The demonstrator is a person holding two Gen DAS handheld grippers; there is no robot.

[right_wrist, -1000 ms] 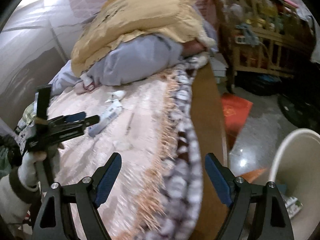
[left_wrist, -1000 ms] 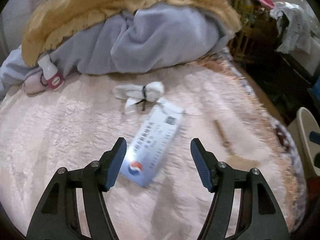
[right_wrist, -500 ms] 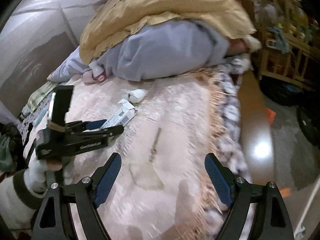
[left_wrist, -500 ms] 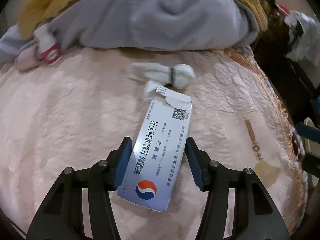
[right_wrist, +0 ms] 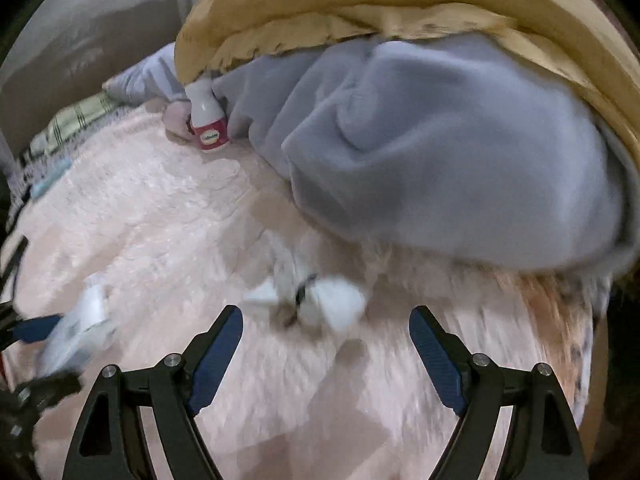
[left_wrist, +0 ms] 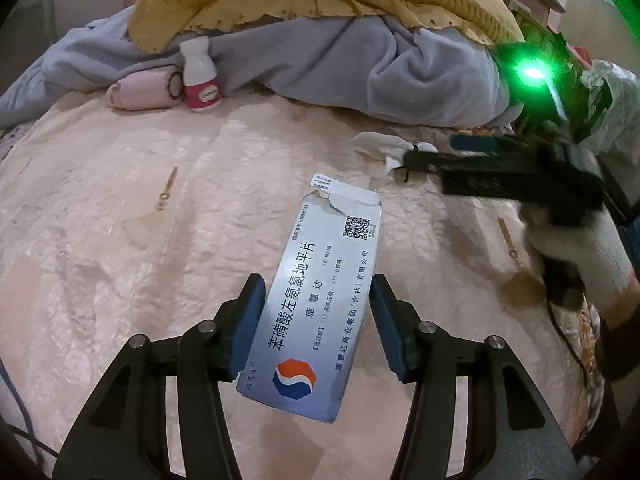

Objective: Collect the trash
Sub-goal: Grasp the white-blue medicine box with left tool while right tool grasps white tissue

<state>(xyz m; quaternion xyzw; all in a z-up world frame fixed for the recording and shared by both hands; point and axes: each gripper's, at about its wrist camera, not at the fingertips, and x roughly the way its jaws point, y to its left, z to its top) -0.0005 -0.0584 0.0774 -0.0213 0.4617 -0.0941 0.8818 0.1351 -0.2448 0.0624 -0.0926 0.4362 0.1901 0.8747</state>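
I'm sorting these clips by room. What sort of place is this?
Most likely a bedroom: a plush pink bedspread covers a bed, with a mustard-yellow knitted blanket heaped over a grey fleece blanket at its far end.

Both cams ride the grippers, tilted down at the pink blanket [left_wrist: 120,264], close. Left cam: carton [left_wrist: 320,300] between its fingers. Right cam: tissue wad [right_wrist: 332,300] just ahead. Shared: wad, carton, grey blanket [right_wrist: 440,140], bottle [left_wrist: 200,80].

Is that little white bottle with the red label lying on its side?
No, the white bottle stands upright against the grey blanket, cap end up.
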